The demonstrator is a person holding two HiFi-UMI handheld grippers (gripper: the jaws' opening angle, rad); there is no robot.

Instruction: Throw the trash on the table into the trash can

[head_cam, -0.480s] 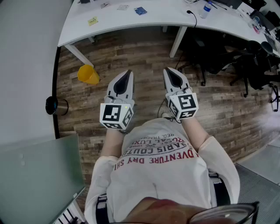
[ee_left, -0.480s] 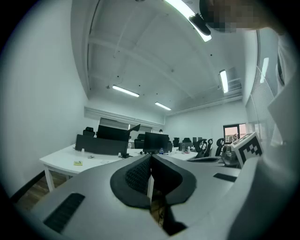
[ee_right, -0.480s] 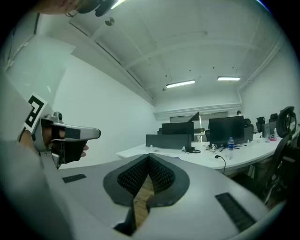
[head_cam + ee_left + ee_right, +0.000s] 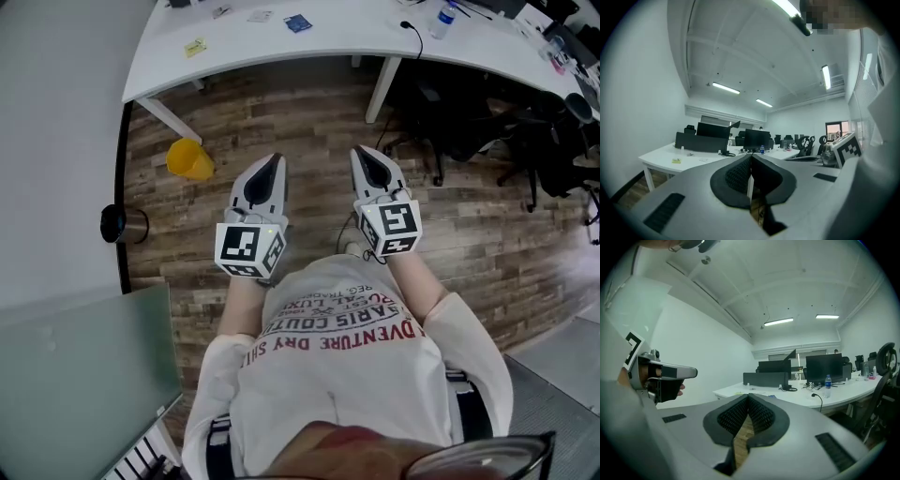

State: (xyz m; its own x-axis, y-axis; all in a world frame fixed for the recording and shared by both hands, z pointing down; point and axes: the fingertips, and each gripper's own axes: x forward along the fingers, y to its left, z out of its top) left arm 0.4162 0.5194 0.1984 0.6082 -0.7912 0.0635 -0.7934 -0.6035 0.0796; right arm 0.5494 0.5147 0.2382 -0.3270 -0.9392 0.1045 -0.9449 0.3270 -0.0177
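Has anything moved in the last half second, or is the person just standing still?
Nothing visibly changed. The left gripper and right gripper stay level in front of the person, jaws shut and empty; the scraps stay on the table.

White surface [image 4: 281, 42], a yellow note [image 4: 195, 47] near its left end, a blue card [image 4: 298, 23] toward its far edge. Clear bottle [image 4: 441, 21] with a blue cap. Floor [image 4: 281, 122] in streaked brown and grey wood planks. Bright yellow trash can [image 4: 190, 159]. Pale grey left gripper [image 4: 274, 156] and right gripper [image 4: 362, 150], with black dimpled pads [image 4: 761, 415] inside. White cubes [image 4: 248, 248] patterned with black squares. White shirt [image 4: 337, 375] lettered in red and dark grey. Black chairs [image 4: 469, 122], black monitors [image 4: 825, 364]. Frosted grey-green glass panel [image 4: 84, 375].
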